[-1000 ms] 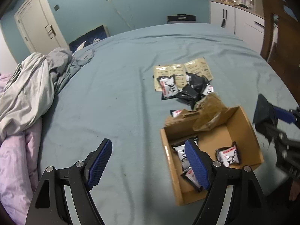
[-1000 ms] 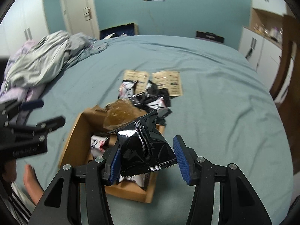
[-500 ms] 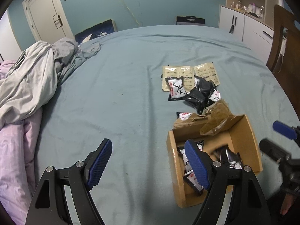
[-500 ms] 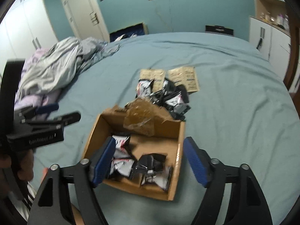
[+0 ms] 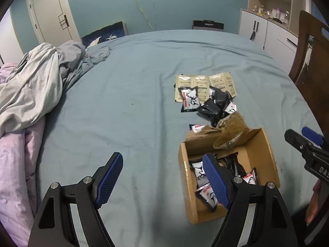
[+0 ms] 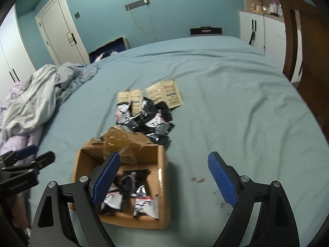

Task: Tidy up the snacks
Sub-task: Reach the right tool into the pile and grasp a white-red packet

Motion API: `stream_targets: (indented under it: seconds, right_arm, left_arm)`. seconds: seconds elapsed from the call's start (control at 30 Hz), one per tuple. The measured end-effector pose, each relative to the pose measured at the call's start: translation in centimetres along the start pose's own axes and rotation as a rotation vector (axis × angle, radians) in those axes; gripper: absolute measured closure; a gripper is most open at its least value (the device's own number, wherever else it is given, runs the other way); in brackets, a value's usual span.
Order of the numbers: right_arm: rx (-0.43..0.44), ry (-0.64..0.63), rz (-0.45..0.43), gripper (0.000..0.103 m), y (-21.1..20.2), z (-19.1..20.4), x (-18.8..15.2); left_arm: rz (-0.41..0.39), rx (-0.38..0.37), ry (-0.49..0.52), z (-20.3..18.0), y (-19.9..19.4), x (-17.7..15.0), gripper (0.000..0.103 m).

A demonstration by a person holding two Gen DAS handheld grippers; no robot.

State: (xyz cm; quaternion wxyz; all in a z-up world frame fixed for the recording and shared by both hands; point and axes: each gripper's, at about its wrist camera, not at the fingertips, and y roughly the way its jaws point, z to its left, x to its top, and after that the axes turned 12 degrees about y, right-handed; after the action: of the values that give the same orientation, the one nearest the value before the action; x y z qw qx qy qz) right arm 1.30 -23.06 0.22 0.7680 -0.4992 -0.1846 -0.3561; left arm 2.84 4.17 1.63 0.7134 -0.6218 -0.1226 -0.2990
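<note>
The loose pile of snack packets (image 6: 148,117) lies on the bed (image 6: 236,107) just beyond the far wall of the cardboard box (image 6: 162,177), toward the middle of the bed and ahead of both pairs of jaws. From the right gripper (image 6: 164,180) the pile is straight ahead and slightly left, with the box's right wall below and between the jaws. From the left gripper (image 5: 162,180) the pile (image 5: 207,103) is ahead and to the right, past the box (image 5: 186,177). The right hand is judged the nearer one for the next pick. The pile has no single long axis; the two tan sachets (image 6: 164,94) at its far edge lie flat, side by side.

The right jaws are opening wide and nothing is seen between them. The left jaws are spread wide with only bare sheet between them.

Compared with a second ago, the black packet that was pinched in the right jaws is no longer there; a black packet (image 6: 131,180) now lies inside the box among the white ones (image 6: 146,205). The left gripper is much as it was.
</note>
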Motion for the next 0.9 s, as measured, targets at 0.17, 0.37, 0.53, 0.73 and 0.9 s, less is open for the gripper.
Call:
stream_targets:
  seconds: [0.17,0.37,0.53,0.73,0.9]
  right_arm:
    - [-0.081,-0.036,-0.016,0.016,-0.1,0.9,0.4]
    - [-0.089,0.026,0.012,0.016,1.1,0.6,1.3]
    - [-0.109,0.020,0.010,0.016,2.5,0.7,3.0]
    - [-0.155,-0.018,0.045,0.016,6.4,0.6,4.4]
    - [-0.116,0.003,0.115,0.016,9.7,0.9,5.8]
  left_arm:
    - [-0.001,-0.014,0.015,-0.3,0.0,0.1,0.022]
    - [0.025,-0.058,0.004,-0.5,0.4,0.0,0.022]
    - [0.042,-0.074,-0.001,-0.6,0.7,0.1,0.022]
    - [0.067,-0.095,0.016,-1.1,2.0,0.6,0.022]
    - [0.082,-0.108,0.017,-1.2,2.9,0.9,0.022]
